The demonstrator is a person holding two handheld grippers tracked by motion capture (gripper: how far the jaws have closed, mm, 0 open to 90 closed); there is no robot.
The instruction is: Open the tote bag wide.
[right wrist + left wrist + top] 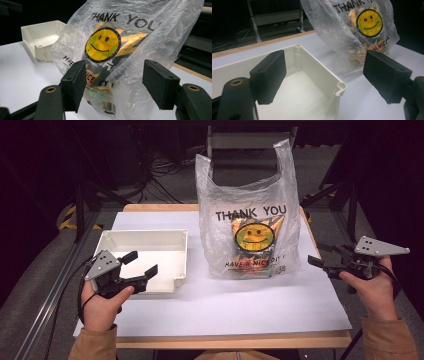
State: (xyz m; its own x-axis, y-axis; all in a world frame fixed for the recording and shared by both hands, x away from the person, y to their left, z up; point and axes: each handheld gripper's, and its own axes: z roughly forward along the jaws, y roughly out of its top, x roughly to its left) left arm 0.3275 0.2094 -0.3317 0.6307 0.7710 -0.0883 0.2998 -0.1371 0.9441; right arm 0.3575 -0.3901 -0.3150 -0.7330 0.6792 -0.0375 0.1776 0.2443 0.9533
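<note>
A clear plastic bag (250,215) printed "THANK YOU" with a yellow smiley stands upright at the middle of the white table (225,305), colourful packets inside it. A cream tray (145,251), nothing in it, sits to the bag's left. My left gripper (141,264) hovers open over the tray's near edge; in the left gripper view the tray (312,82) lies between and below its jaws, with the bag (352,27) beyond. My right gripper (322,257) is open just right of the bag, pointing at it. The bag (117,42) looms close ahead of its jaws, nothing gripped.
The white sheet lies on a wooden tabletop whose edge (230,340) runs along the near side. Behind the table stand dark stands, cables (160,170) and a metal frame (245,140). The tray (40,37) appears far left in the right gripper view.
</note>
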